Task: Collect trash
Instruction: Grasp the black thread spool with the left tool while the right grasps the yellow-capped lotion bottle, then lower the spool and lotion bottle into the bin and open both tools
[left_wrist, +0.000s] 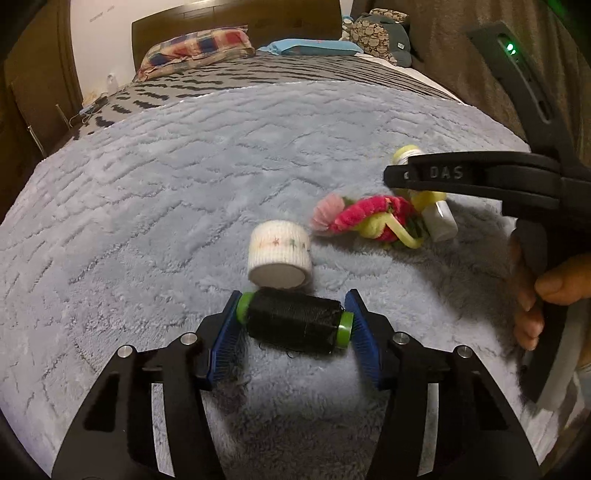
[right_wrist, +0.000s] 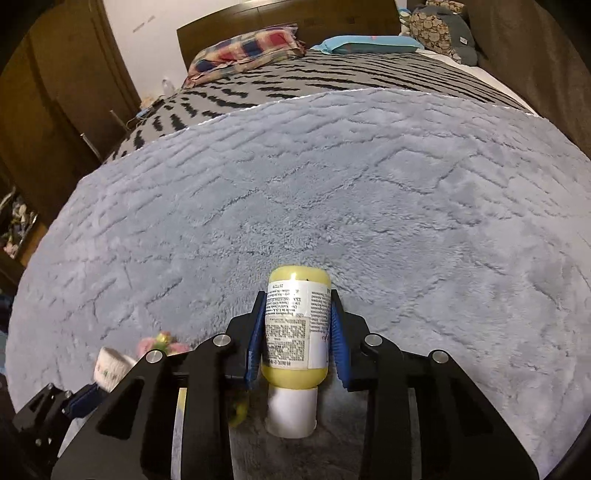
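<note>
My left gripper (left_wrist: 293, 314) is shut on a black thread spool (left_wrist: 293, 326) with green ends, low over a fluffy grey blanket (left_wrist: 184, 192). A white tape roll (left_wrist: 279, 254) lies just beyond it. A pink and yellow fuzzy toy (left_wrist: 369, 218) lies further right. My right gripper (right_wrist: 297, 315) is shut on a yellow bottle (right_wrist: 297, 325) with a white cap and a printed label. The right gripper's black body (left_wrist: 480, 177) shows in the left wrist view, over the bottle (left_wrist: 432, 206).
The blanket (right_wrist: 332, 184) covers the near part of a bed with a striped grey cover (right_wrist: 332, 77). Pillows (left_wrist: 195, 48) and a stuffed bag (left_wrist: 380, 35) lie at the headboard. A wooden wardrobe (right_wrist: 55, 92) stands on the left.
</note>
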